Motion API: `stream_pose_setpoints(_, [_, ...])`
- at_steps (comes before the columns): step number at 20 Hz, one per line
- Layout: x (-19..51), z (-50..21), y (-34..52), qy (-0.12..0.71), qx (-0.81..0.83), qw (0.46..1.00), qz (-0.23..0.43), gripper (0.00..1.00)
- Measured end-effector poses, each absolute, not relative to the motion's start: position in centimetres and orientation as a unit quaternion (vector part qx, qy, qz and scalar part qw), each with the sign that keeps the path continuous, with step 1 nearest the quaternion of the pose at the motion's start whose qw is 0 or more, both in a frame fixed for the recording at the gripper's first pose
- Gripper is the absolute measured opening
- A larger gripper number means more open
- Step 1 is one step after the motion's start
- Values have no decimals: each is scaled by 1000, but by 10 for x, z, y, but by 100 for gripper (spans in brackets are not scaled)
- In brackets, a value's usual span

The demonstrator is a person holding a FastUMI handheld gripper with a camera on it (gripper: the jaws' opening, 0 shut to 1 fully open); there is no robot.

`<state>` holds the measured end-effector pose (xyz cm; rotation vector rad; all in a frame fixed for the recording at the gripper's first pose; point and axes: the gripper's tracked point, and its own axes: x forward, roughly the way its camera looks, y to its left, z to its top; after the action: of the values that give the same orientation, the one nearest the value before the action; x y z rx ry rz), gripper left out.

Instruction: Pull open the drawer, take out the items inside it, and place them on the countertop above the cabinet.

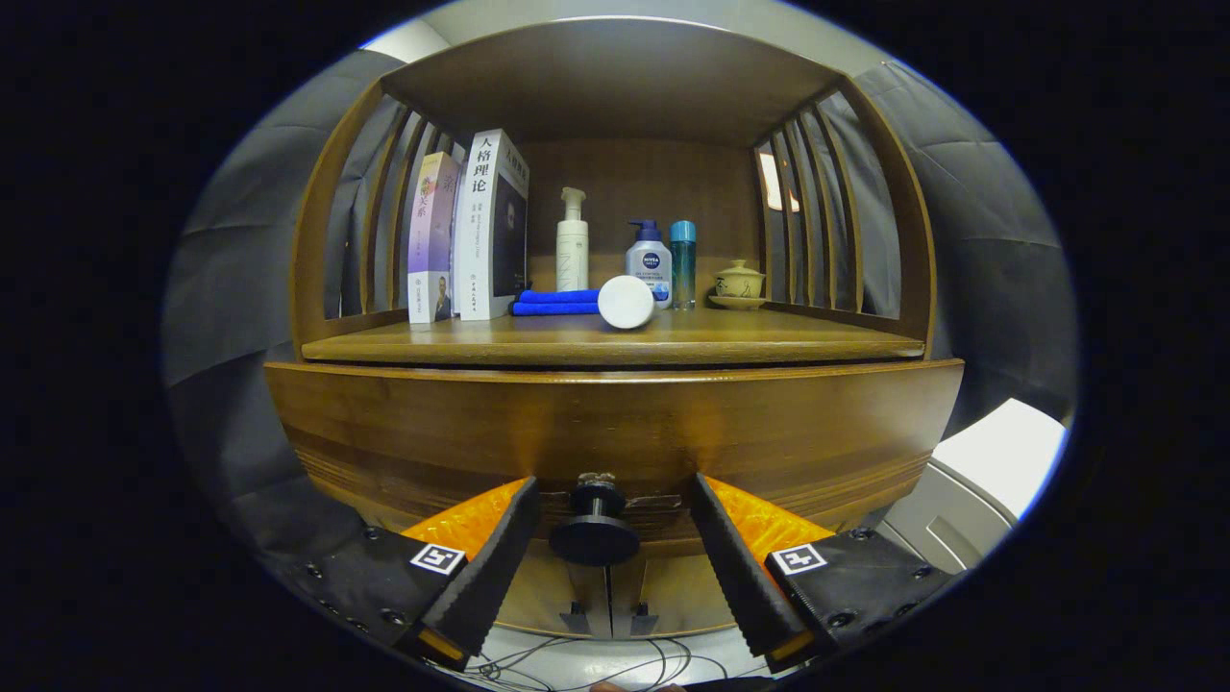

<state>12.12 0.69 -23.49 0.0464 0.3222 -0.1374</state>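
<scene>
Gripper (607,509) fingers apart — drawer knob (595,529) btwn.

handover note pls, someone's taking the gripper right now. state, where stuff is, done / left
Gripper: open, fingers either side of the drawer knob, not pressing on it.
Drawer: front looks closed; contents hidden.
Countertop above it already carries two books, a folded blue cloth, a white round item lying on its side, three bottles and a lidded cup on a saucer. Free space is at the front.
Done: gripper lined up on the knob.
Left: close on the knob, pull the drawer open, lift out the items, set them on the countertop.
</scene>
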Motion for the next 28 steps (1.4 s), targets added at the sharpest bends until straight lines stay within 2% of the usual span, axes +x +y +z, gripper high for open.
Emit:
stream_pose_setpoints(7, [147, -238, 3, 166, 25, 984, -65, 100])
stream_pose_setpoints(18, [144, -237, -1, 166, 7, 984, -63, 99])
stream_pose_setpoints(28, [95, -145, -16, 96, 21, 992, -73, 98])
